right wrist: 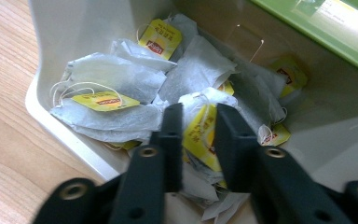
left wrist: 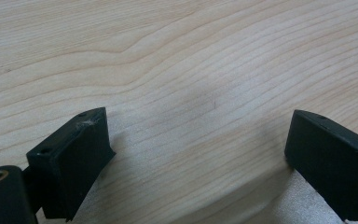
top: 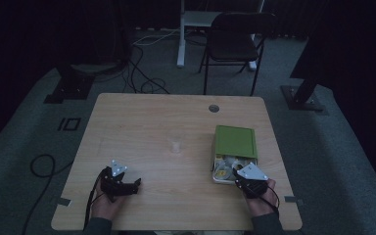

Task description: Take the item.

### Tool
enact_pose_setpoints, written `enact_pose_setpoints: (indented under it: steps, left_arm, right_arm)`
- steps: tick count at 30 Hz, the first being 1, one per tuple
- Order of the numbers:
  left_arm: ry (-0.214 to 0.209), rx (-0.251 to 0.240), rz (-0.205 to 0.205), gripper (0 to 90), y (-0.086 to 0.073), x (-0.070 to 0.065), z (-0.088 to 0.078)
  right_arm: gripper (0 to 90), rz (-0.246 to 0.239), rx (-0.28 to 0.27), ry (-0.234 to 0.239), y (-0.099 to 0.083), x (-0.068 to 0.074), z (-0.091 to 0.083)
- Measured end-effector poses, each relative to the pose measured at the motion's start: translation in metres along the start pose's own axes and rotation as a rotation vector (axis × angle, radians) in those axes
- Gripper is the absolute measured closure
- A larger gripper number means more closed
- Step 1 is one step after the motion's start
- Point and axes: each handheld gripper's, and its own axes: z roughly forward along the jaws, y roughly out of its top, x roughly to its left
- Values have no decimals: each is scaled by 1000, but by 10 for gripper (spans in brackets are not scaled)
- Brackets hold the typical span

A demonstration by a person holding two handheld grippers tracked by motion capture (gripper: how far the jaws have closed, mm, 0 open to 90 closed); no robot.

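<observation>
Your right gripper (right wrist: 198, 135) has its jaws pinched on a yellow-tagged tea bag (right wrist: 200, 133) inside the white box (right wrist: 65, 135) with its green lid (top: 235, 141). Your left gripper (left wrist: 198, 154) rests jaws apart over the bare desk (left wrist: 177, 60).

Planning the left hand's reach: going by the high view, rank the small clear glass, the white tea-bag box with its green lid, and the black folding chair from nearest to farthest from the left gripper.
1. Small clear glass, mid-table, ahead and right of the left gripper.
2. White tea-bag box with green lid, table's right side.
3. Black folding chair, on the floor beyond the far edge.
</observation>
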Motion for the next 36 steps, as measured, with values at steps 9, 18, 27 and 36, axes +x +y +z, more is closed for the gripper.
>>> enact_pose_setpoints:
  steps: [9,18,27,36]
  left_arm:
    - [0,0,0,75,0,0,0]
    - [0,0,0,75,0,0,0]
    - [0,0,0,75,0,0,0]
    - [0,0,0,75,0,0,0]
  right_arm:
    - [896,23,-23,-13,1,-5,-6]
    - [900,90,-86,11,2,-16,-21]
    - [900,99,-142,25,11,-17,-34]
    - [900,101,-196,34,21,-19,-49]
